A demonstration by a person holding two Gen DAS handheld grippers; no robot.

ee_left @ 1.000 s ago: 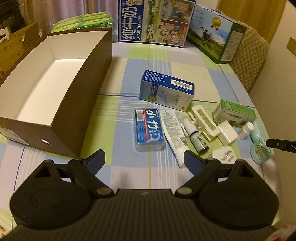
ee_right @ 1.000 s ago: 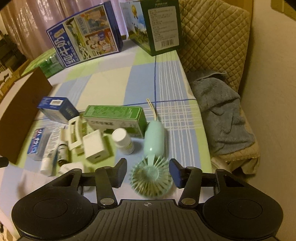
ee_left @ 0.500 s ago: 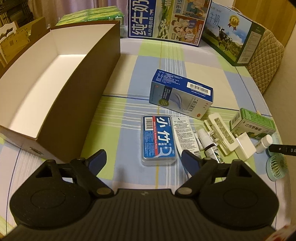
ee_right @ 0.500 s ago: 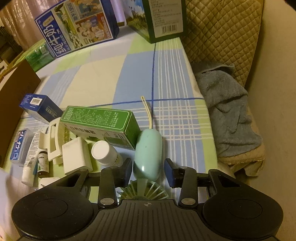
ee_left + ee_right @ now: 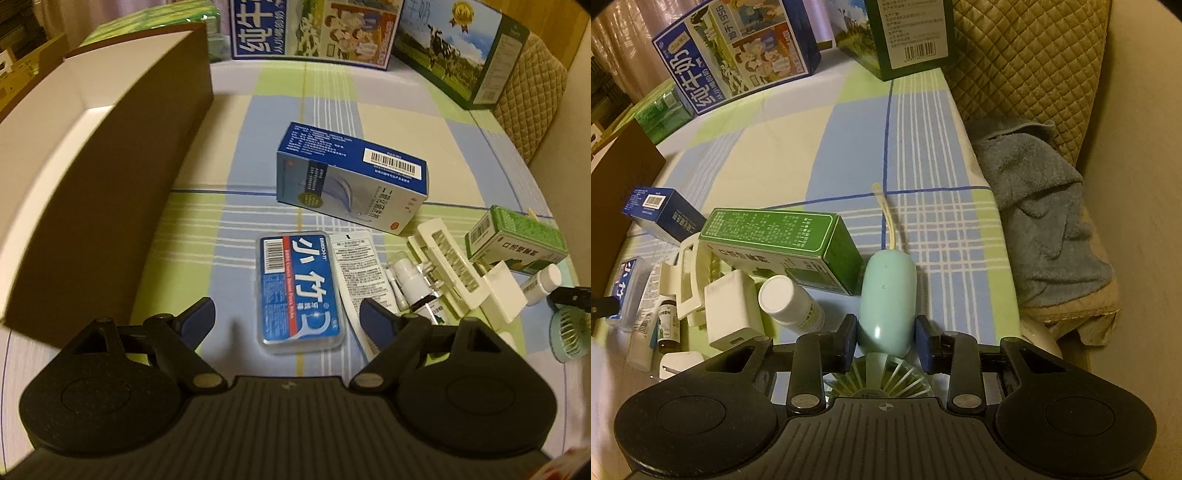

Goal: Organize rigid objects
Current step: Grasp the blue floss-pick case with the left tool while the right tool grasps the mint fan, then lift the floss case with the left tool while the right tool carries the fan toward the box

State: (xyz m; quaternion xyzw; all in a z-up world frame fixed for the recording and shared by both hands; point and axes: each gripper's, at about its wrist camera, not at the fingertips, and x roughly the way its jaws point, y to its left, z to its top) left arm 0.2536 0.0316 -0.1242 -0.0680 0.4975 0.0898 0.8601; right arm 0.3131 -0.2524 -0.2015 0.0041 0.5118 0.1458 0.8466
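Blue milk carton (image 5: 738, 62): "纯牛奶", "始于1956", printed upside down. Clear floss-pick case (image 5: 301, 291): blue label with barcode, large characters "小" and another, unclear.

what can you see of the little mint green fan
The fan is a mint green handheld one of smooth plastic, lying flat on the checked tablecloth. Its rounded handle points away, with a pale cord loop at the far end; the ribbed round head sits nearest. The right gripper jaws have just been closing on the handle.

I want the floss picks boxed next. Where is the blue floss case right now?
In the left wrist view the blue floss case lies flat on the checked cloth between the open left claw fingers, beside the white tube, right of the brown box.
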